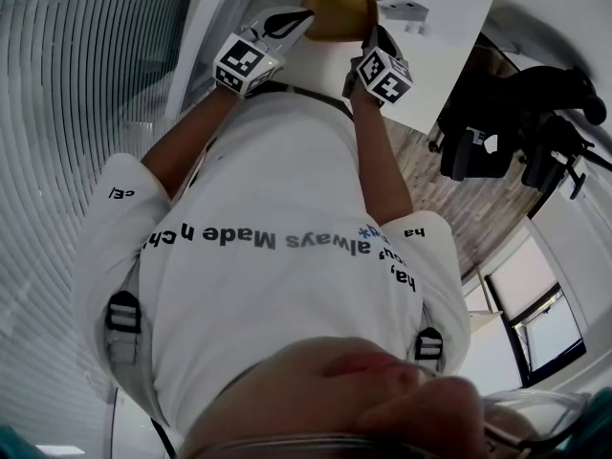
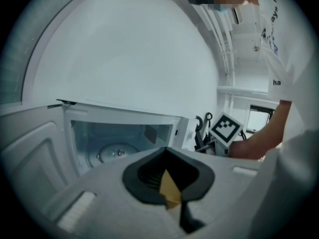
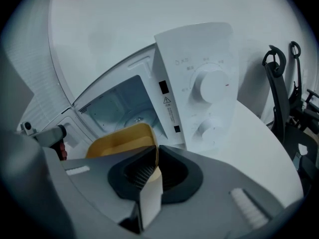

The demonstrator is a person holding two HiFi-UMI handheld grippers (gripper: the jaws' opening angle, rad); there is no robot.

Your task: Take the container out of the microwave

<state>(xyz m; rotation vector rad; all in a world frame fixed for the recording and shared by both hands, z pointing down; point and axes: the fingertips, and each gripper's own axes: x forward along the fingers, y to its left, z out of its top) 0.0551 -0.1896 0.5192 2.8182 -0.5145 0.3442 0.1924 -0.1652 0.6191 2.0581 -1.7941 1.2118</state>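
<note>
The yellow container (image 3: 122,139) hangs just outside the open microwave (image 3: 197,83), with the left gripper (image 2: 169,187) and right gripper (image 3: 149,176) each clamped on opposite rims; it seems light, stiff, slippery plastic

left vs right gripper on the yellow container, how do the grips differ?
The left gripper pinches the yellow container's left end, the right gripper its right end. In the left gripper view only a yellow sliver shows between the fingers; the right gripper view shows the container's open body beyond its fingers. Shared: both are shut on the container's wall, facing the open microwave.
</note>
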